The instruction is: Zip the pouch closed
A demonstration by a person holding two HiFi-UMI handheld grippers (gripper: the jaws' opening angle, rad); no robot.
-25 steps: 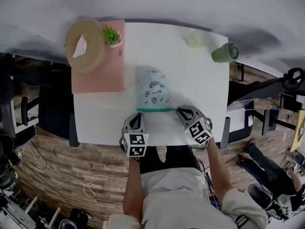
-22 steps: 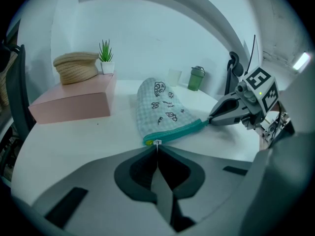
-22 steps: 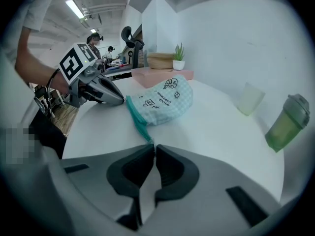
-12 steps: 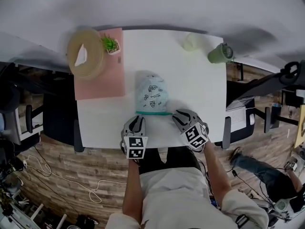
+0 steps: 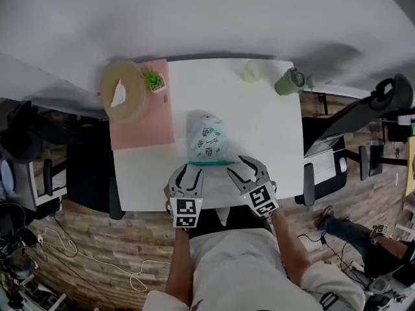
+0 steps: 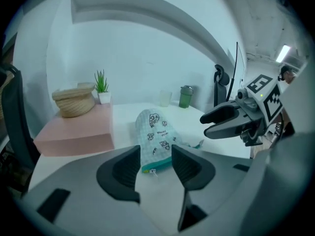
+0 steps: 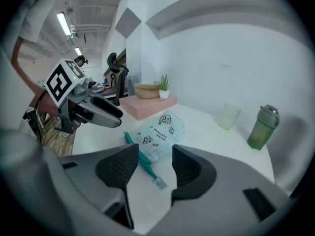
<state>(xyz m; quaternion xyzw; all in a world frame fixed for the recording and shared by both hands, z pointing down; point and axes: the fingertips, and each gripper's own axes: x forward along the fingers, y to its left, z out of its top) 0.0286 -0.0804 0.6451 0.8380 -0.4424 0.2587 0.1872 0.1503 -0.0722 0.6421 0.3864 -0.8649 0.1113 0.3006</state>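
Observation:
A pale blue-green checked pouch with small cartoon prints lies flat on the white table, its green zipper edge facing me. My left gripper hovers just short of that edge's left end. My right gripper hovers off its right end. Both have just been opening and stand open with nothing between the pads. In the left gripper view the pouch shows beyond the left gripper. In the right gripper view the zipper and its pull lie on the table below the right gripper.
A pink riser at the table's left carries a straw basket and a small potted plant. A translucent cup and a green bottle stand at the far right. Office chairs flank the table.
Both grippers were shut at the ends of the pouch's zipper edge; now they have let go, opened, and lifted back toward me. The pouch stays on the table.

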